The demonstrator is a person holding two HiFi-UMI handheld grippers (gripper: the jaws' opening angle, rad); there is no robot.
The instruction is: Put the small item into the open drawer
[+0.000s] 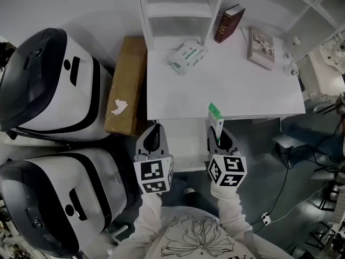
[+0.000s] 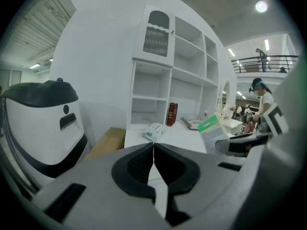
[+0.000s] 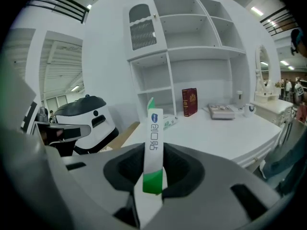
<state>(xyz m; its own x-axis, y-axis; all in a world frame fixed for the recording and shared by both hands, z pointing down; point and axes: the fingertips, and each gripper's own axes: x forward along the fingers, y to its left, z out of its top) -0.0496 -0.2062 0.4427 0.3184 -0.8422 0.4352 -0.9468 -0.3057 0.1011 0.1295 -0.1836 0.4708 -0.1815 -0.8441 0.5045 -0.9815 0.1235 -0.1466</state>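
The small item is a slim white and green box (image 1: pixel 215 117). It stands upright between the jaws of my right gripper (image 1: pixel 217 132), which is shut on it. In the right gripper view the box (image 3: pixel 154 150) rises from between the black pads. It hangs over the right side of the open white drawer (image 1: pixel 186 154), just below the desk's front edge. My left gripper (image 1: pixel 156 128) hovers over the drawer's left side, shut with nothing in it. Its jaws meet in the left gripper view (image 2: pixel 153 148), where the box (image 2: pixel 209 128) shows to the right.
On the white desk (image 1: pixel 232 90) lie a tissue pack (image 1: pixel 187 55), a maroon book (image 1: pixel 229 22) leaning on the shelf unit, and a framed picture (image 1: pixel 261 47). A cardboard box (image 1: pixel 127 85) and two large white-and-black machines (image 1: pixel 48 85) stand to the left. Cables lie on the floor at right.
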